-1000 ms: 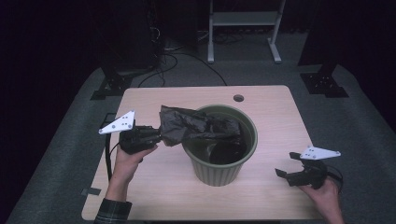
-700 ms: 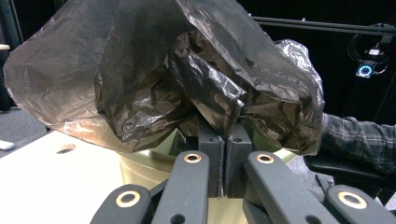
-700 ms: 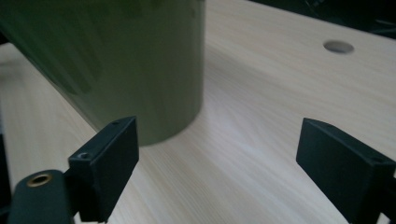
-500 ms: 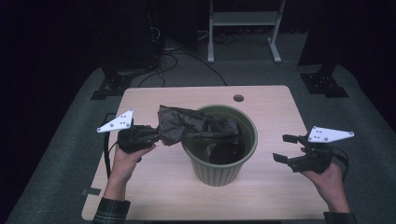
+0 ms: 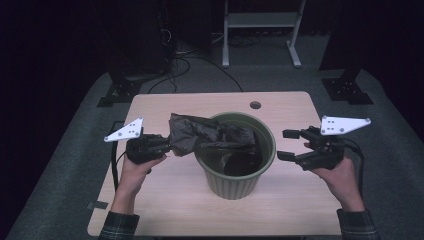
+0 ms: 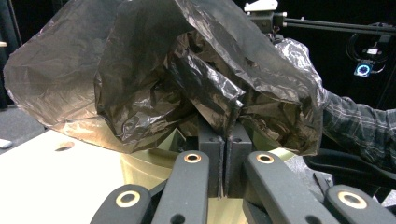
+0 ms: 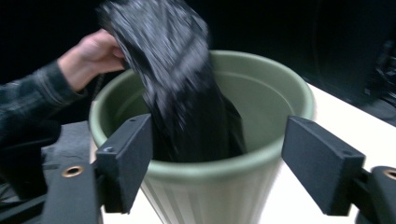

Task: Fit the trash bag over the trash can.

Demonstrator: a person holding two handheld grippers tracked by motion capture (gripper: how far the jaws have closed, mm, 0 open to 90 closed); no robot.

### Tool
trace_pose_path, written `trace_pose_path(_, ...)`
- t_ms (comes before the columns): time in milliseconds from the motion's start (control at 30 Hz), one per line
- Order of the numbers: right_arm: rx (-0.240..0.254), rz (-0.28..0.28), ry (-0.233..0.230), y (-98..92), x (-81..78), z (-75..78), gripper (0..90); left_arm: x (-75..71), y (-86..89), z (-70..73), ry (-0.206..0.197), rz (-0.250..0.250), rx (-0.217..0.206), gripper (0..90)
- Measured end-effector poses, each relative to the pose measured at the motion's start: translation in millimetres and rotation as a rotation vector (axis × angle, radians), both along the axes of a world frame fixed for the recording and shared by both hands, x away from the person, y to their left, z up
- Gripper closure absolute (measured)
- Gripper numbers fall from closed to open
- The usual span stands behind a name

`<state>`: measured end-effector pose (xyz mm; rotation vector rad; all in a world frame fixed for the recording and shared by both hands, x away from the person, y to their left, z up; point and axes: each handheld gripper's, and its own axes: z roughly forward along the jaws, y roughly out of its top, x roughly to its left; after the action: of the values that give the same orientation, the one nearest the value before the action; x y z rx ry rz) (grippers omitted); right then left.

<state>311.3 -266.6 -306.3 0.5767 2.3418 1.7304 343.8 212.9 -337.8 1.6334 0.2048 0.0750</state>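
Lining work is sitting roughly midway, I judge: you are holding the black bag (image 5: 200,136) with your left gripper (image 5: 165,146), jaws clamped together on its plastic left of centre, one part hanging inside the green bin (image 5: 235,177) at the frame's middle, the rest bunched over the left rim. Spreading it around the rim remains. Against the earlier frame, your right gripper (image 5: 289,145) is sitting higher at right, its empty jaws apart though they have just been closing.

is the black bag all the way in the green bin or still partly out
Partly out. The black bag hangs over the green bin's left rim, one end pinched by the left gripper, the rest drooping inside.
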Motion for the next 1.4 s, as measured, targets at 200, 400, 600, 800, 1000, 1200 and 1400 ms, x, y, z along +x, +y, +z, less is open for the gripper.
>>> trace_pose_path(200, 0.004, 0.065, -0.007, 23.3, 14.4, 10.2, 32.0, 0.1, -0.9, -0.4, 0.0, -0.005, 0.001, 88.3)
trace_pose_path(400, 0.019, 0.111, -0.002, 37.9, 26.5, 12.6, 52.3, 0.3, -1.7, -1.0, 0.001, -0.008, 0.002, 88.3)
trace_pose_path(600, -0.03, 0.132, 0.017, 50.5, 31.6, 7.1, 79.8, -0.3, -1.2, 0.4, -0.002, -0.008, -0.007, 88.3)
trace_pose_path(800, -0.108, 0.137, 0.034, 63.0, 35.1, -1.0, 85.2, 0.8, -4.7, 3.4, -0.005, -0.018, -0.016, 88.3)
trace_pose_path(1000, -0.163, 0.134, 0.014, 70.1, 34.1, 1.9, 85.7, 5.8, -15.1, 11.7, -0.024, -0.036, -0.024, 88.3)
trace_pose_path(1200, -0.199, 0.16, 0.005, 80.9, 33.6, 5.8, 87.0, 14.4, -35.4, 20.2, -0.037, -0.073, -0.04, 88.3)
trace_pose_path(1400, -0.216, 0.194, 0.011, 91.5, 34.4, 3.7, 87.6, 22.2, -56.3, 26.2, -0.039, -0.117, -0.033, 88.3)
